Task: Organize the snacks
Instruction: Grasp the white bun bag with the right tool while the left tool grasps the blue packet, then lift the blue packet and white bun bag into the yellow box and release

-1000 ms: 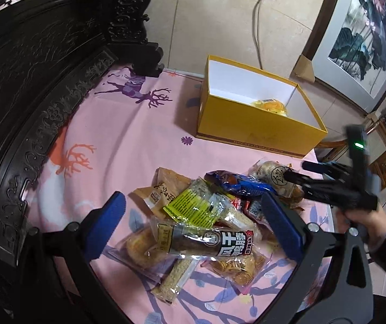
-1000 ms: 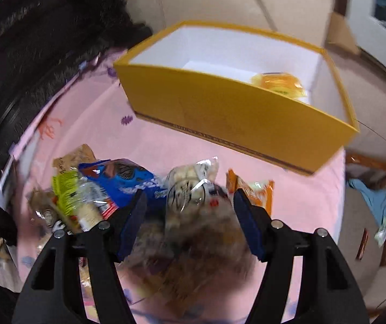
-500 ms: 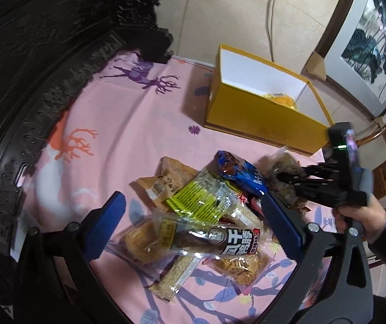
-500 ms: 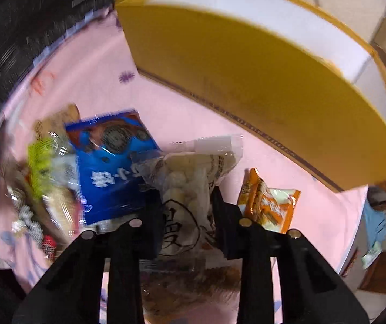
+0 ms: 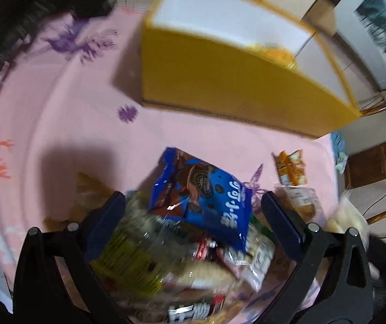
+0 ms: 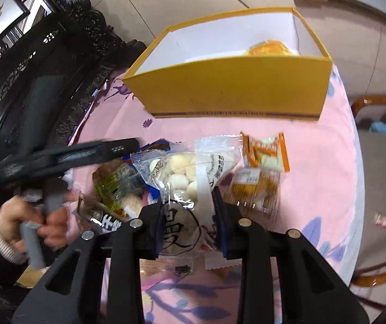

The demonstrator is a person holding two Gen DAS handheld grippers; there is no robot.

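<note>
A pile of snack packets lies on the pink tablecloth (image 5: 66, 124). My right gripper (image 6: 190, 210) is shut on a clear bag of white round snacks (image 6: 184, 172) and holds it above the pile. My left gripper (image 5: 193, 210) is open, low over the pile, with a blue cookie packet (image 5: 201, 197) between its fingers. The left gripper also shows in the right wrist view (image 6: 68, 156), held by a hand. The yellow box (image 6: 236, 91) stands open behind the pile with one orange-yellow packet (image 6: 268, 50) inside.
An orange packet (image 6: 264, 154) and a packet of brown cakes (image 6: 255, 189) lie right of the pile. A green packet (image 5: 128, 259) lies under the left gripper. Dark carved furniture (image 6: 30, 62) lines the left side. A small wrapped sweet (image 6: 384, 221) lies near the right table edge.
My right gripper has closed on the bag of white snacks and lifted it. My left gripper has moved forward and down over the pile, toward the blue packet.
</note>
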